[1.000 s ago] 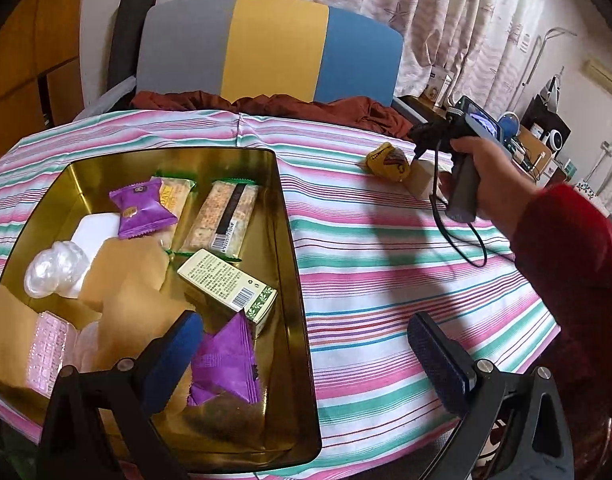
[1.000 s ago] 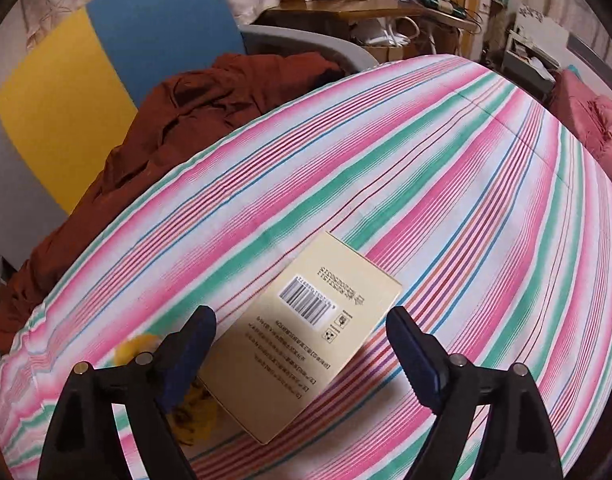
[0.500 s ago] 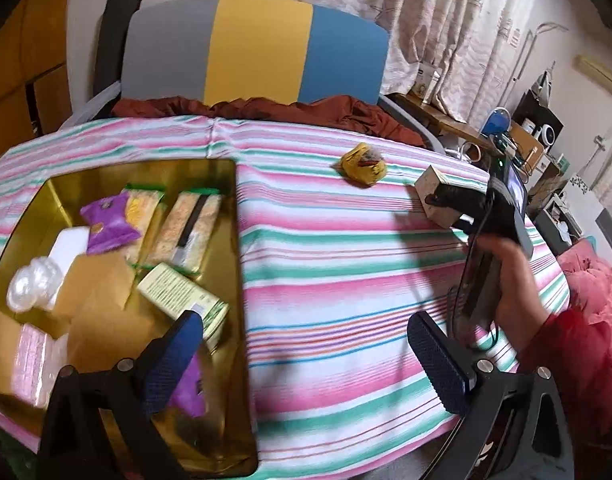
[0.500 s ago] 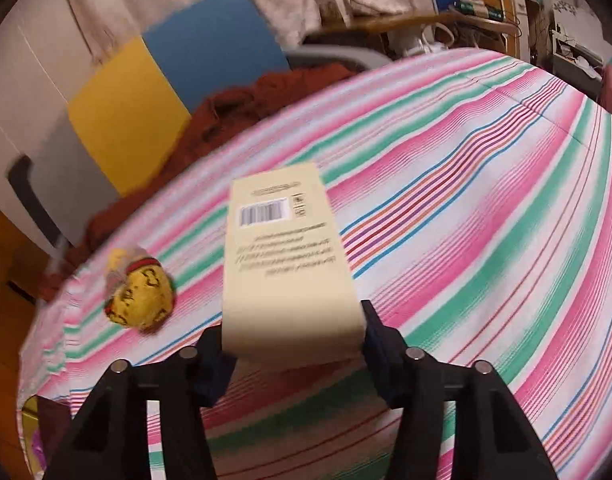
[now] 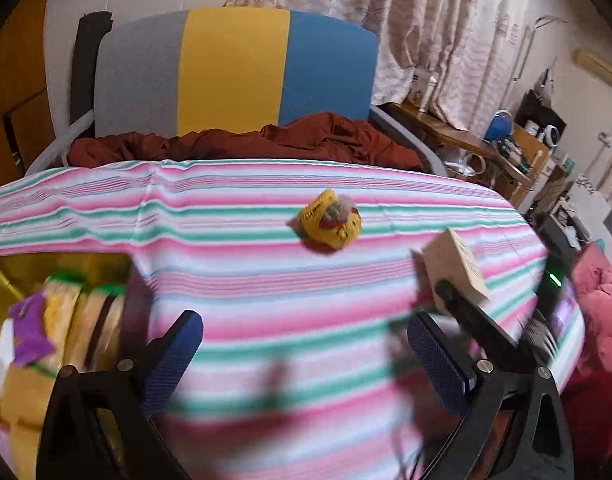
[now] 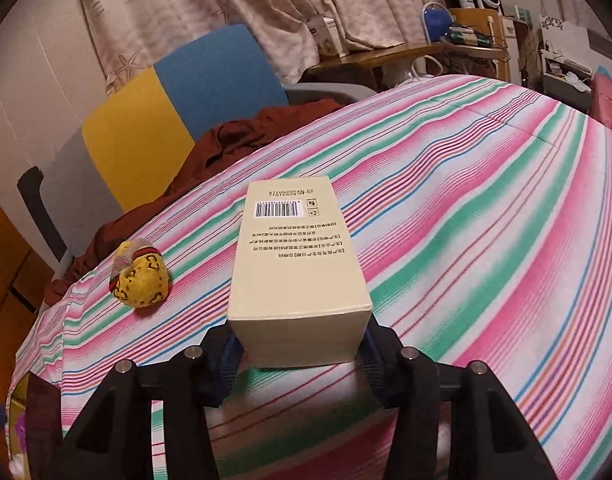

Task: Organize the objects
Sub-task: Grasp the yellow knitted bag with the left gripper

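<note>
Your right claw (image 6: 300, 350) is clenched on a cream cardboard box (image 6: 298, 264), its two blue pads pressing the box's near end from either side; the jaws have just been closing onto it. The box is long and plain, pointing straight away from the claw, its near end held off the striped tablecloth (image 6: 486, 240). Its top face carries a barcode near the far end, two small square marks beside it, and several lines of small print that run upside down from your side and are too small to read. No brand name can be made out.

Left of the claw and a little ahead, a crumpled yellow wrapper (image 6: 140, 278) with dark markings and a red-and-green band lies on the cloth, apart from the box.

Your left claw (image 5: 302, 360) is released, its blue pads standing wide with only cloth between them. Ahead of it lies the same yellow wrapper; to its right the box shows in the other claw's grip. To its left sits a gold tin (image 5: 2, 280) holding wrapped snacks, one purple. Beyond the table stands a chair (image 5: 234, 72) in grey, yellow and blue, with a rust-red cloth (image 5: 266, 144) on it.
</note>
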The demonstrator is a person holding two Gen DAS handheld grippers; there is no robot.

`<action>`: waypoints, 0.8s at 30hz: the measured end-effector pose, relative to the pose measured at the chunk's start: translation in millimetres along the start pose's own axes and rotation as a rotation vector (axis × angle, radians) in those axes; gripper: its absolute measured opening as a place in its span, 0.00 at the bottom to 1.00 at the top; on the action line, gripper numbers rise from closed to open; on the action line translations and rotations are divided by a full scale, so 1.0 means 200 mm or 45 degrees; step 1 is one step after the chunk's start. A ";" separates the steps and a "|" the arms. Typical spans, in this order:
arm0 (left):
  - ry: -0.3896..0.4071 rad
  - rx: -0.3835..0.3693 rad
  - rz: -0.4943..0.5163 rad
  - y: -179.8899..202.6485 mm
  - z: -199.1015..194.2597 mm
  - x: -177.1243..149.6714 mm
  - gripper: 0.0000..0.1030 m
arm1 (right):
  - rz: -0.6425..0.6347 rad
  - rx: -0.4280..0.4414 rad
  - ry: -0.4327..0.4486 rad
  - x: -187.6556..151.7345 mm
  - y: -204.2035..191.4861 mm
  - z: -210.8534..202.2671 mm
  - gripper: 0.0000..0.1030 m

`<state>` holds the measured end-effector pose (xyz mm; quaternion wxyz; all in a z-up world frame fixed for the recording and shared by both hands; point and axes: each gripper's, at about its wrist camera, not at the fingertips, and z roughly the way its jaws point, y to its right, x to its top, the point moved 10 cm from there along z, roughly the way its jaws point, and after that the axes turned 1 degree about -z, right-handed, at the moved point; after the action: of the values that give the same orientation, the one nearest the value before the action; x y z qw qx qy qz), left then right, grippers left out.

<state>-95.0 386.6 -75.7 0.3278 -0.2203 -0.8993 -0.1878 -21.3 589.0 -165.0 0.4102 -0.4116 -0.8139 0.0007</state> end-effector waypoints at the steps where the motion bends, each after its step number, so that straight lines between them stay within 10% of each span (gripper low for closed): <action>1: -0.004 0.006 -0.011 0.01 0.04 0.02 1.00 | 0.001 -0.009 0.008 0.00 0.01 -0.01 0.51; 11: -0.093 0.067 -0.027 0.09 0.49 0.23 1.00 | -0.034 -0.048 0.020 0.00 0.00 0.01 0.51; 24: 0.063 0.175 0.167 0.16 0.79 0.32 1.00 | -0.021 -0.033 0.021 0.00 0.01 0.01 0.51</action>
<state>-201.9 506.6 -139.6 0.3760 -0.2510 -0.8853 -0.1091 -21.8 591.0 -167.7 0.4116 -0.4100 -0.8138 -0.0167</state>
